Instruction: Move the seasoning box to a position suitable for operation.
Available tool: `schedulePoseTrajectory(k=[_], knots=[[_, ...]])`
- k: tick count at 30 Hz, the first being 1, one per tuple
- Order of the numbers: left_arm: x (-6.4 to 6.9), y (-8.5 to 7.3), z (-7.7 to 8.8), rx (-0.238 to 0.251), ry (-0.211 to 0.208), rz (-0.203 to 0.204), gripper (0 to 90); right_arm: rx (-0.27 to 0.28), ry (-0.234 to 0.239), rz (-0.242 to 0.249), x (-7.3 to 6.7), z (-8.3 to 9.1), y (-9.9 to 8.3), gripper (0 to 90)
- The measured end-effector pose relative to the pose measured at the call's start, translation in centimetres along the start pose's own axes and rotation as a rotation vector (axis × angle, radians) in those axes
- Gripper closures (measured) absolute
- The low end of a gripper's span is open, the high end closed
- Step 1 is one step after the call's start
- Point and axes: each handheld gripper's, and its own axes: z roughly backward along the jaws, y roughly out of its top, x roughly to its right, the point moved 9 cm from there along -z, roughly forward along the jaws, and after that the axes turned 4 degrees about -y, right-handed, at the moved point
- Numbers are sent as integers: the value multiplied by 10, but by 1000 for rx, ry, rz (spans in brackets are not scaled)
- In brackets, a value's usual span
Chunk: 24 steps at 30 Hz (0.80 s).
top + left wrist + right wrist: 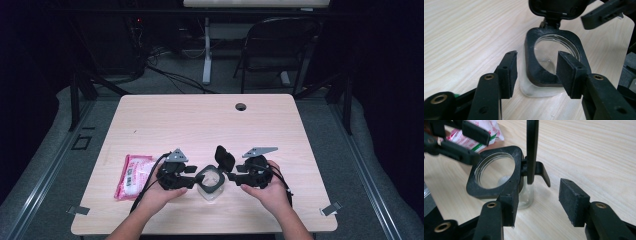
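- One clear jar (211,187) with a black square collar stands on the worktop (200,125) near its front edge, between the two grippers.
- One black flip lid (224,158) is hinged to the collar and stands raised, tilted up and back; the jar's round mouth is uncovered.
- Through the mouth something pale lies at the bottom; what it is cannot be told.
- Two grippers are in play, one in each hand.
- The left gripper (537,72) is released: its two pads stand apart on either side of the jar's near corner, and the left gripper view shows a gap between the left pad and the glass. Whether the right pad touches the collar cannot be told.
- The right gripper (539,200) is released too: its pads stand wide, one in front of the collar, the other out over bare wood, clear of the lid.
- One pink and white packet (132,176) lies flat on the worktop, to the left of the left hand (157,192).
- The packet carries red printing and a green stripe, too small and blurred to read.
- One round cable hole (241,106) sits in the worktop near its far edge.
- One dark folding chair (277,47) stands beyond the worktop.
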Motion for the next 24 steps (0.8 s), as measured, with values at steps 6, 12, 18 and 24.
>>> schedulePoseTrajectory(k=[6, 12, 18, 24], knots=[[-12, -1, 16, 9, 31, 3, 493, -20, -7, 0, 7, 10, 3, 476], [-36, -1, 43, 45, 101, 37, 462, -4, 6, -5, 11, 15, 10, 476], [-58, -11, 65, 38, 139, 86, 442, -55, 26, -4, 13, 17, 11, 470], [-75, -17, 82, 71, 162, 164, 442, -64, -27, 13, 21, 16, 10, 481]])
